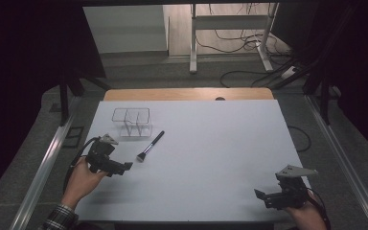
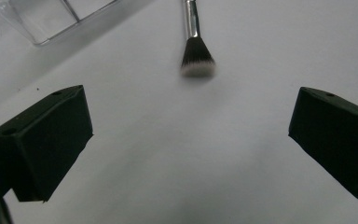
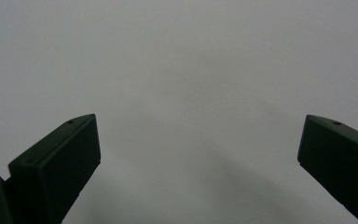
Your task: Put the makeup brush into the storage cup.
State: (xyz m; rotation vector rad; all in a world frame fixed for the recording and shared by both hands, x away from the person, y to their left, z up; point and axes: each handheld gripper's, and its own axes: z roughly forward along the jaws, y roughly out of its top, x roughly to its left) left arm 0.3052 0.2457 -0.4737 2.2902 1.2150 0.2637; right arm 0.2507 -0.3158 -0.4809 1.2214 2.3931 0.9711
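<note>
So I'm looking down at the counter (image 1: 211, 158), which has a plain white top, and both of my tongs are parked low on my side of it. The left tongs (image 1: 124, 167) sit at the left edge in my left hand (image 1: 82, 181), tips aimed toward the middle of the counter. Through the left gripper view their two black jaws are spread wide with nothing between them, just bare white surface.

Right ahead of them is a makeup brush (image 1: 150, 146), lying flat on the counter at an angle. The bristle end points back at my left tongs and the dark handle runs away toward the far side. In the left gripper view the brush (image 2: 195, 44) shows its silver ferrule and a dark head with pale tips, near the jaws but not touching them.

Just beyond the brush handle sits a clear organizer box (image 1: 132, 122) with dividers inside, close to the far left of the counter. Its corner (image 2: 51, 21) shows at the top left of the left gripper view. It looks empty as far as I can tell.

The right tongs (image 1: 261, 195) are way over at the near right corner in my right hand (image 1: 309, 215), well apart from everything. Their jaws are spread wide too, over blank white.
</note>
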